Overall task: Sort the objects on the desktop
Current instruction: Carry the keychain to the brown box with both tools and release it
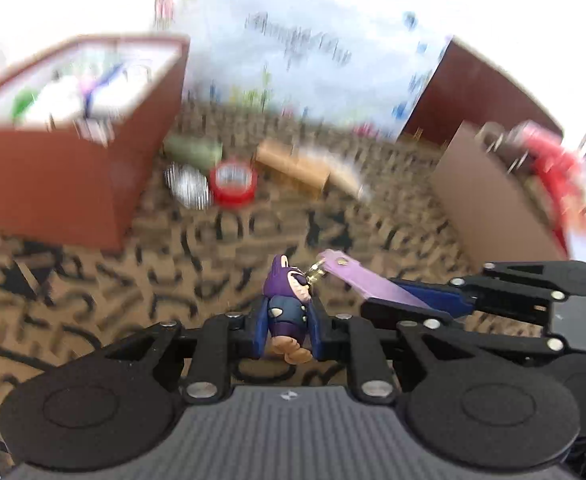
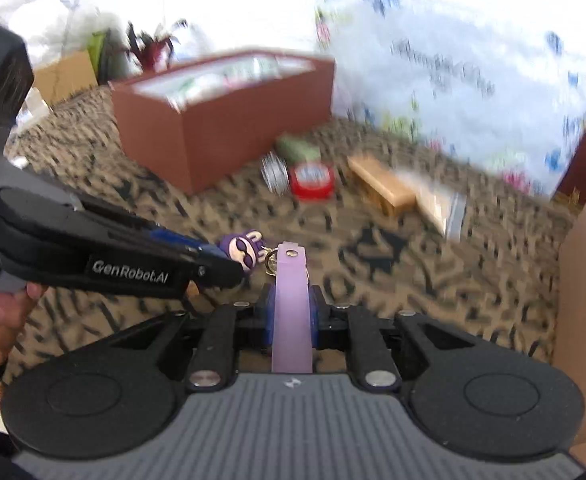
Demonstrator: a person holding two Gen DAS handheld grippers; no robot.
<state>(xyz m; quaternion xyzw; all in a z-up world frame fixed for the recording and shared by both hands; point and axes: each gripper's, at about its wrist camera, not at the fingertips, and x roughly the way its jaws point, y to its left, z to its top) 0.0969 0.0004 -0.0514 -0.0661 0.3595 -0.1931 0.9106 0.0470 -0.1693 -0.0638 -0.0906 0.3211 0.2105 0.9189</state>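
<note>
My left gripper (image 1: 287,330) is shut on a purple cartoon figure keychain (image 1: 287,308), held above the patterned tablecloth. A gold ring joins the figure to a lilac strap (image 1: 367,282). My right gripper (image 2: 291,322) is shut on that lilac strap (image 2: 291,312). In the right wrist view the left gripper comes in from the left with the figure's head (image 2: 243,250) at its tip. In the left wrist view the right gripper (image 1: 433,300) comes in from the right, pinching the strap's end.
A brown box (image 1: 73,168) with mixed items stands back left. A red tape roll (image 1: 233,182), a silver roll (image 1: 187,184), a green packet (image 1: 193,148) and a wooden block (image 1: 293,168) lie behind. A cardboard box (image 1: 489,196) stands right.
</note>
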